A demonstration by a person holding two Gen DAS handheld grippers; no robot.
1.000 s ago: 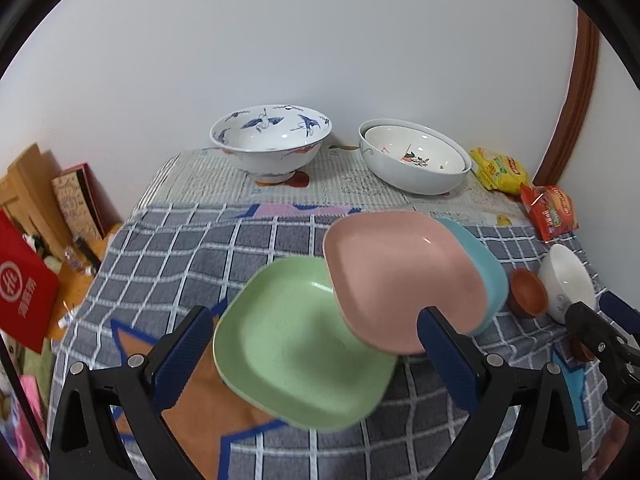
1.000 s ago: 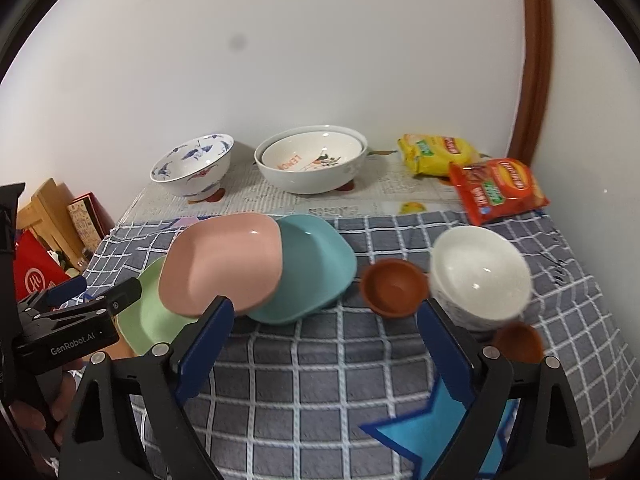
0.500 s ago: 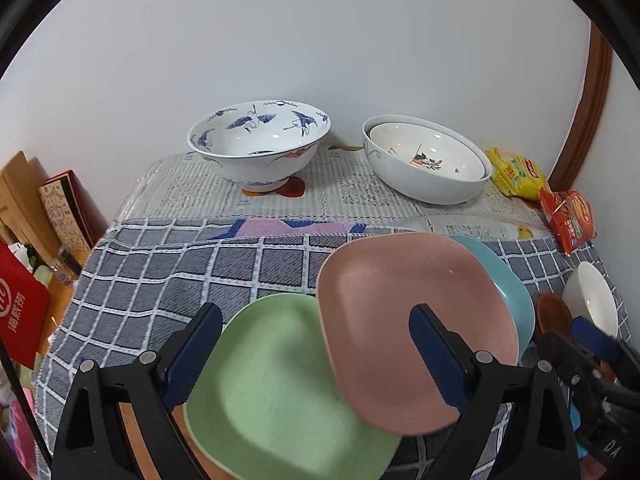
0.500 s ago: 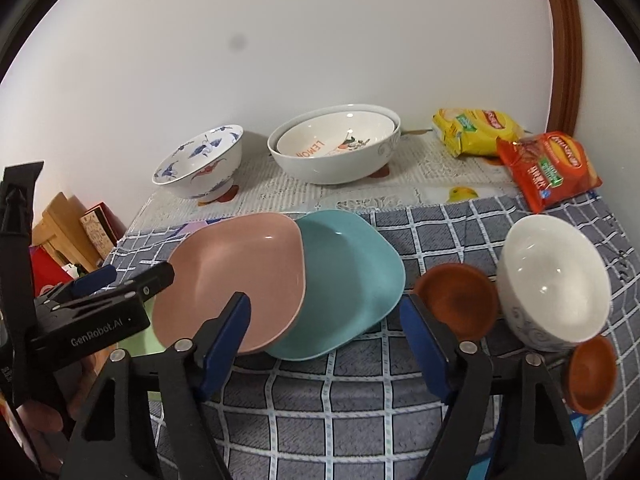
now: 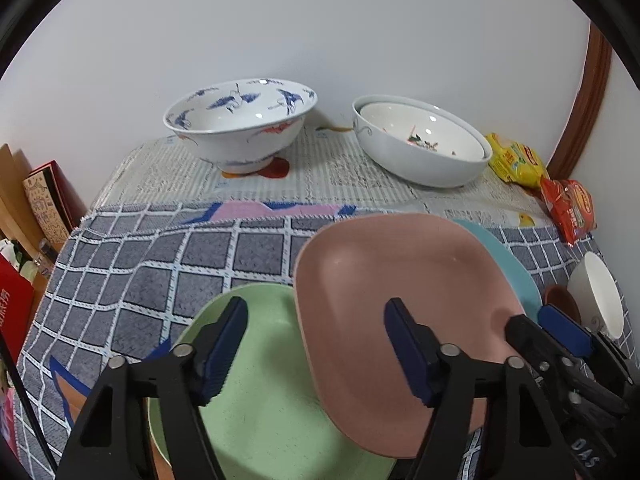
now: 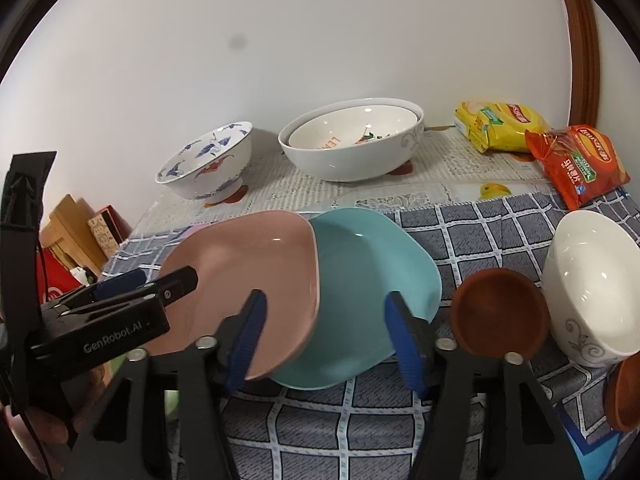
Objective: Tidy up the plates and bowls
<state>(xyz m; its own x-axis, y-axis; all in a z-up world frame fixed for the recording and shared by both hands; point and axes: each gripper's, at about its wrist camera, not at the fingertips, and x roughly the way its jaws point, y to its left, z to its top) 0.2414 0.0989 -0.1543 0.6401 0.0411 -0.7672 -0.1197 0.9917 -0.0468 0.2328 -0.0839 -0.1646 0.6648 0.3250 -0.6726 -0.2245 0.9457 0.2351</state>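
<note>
Left wrist view, left to right. Boxes (image 5: 44, 196) are leaning at the left edge, beside the bench (image 5: 132, 280) with its checked cloth. A crane bowl (image 5: 240, 124) is sitting at upper centre on newspaper. The green plate (image 5: 264, 392) is lying at lower centre, under the left gripper (image 5: 316, 344). Its fingers (image 5: 224, 344) are standing apart, having just been closing; the near edge of the pink plate (image 5: 400, 304) is lying between them, and no pad is pressing on it. The pink plate is overlapping both the green plate and the blue plate (image 5: 508, 264). Nested white bowls (image 5: 420, 148) are sitting at upper right, snack bags (image 5: 568, 204) further right, and a small white bowl (image 5: 596, 292) at the right edge.

Right wrist view, left to right. The left gripper (image 6: 132, 288) is reaching in from the left over the pink plate (image 6: 256, 272). The crane bowl (image 6: 208, 164) is sitting behind. The right gripper (image 6: 324, 336) is hovering at lower centre, fingers (image 6: 404, 340) parted and just been closing, straddling the seam where the pink plate is overlapping the blue plate (image 6: 368, 280); gripping nothing. The nested white bowls (image 6: 352, 144) are sitting at upper centre. A brown dish (image 6: 500, 312) is touching the small white bowl (image 6: 592, 288) at right. The snack bags (image 6: 540, 144) are lying at upper right.
</note>
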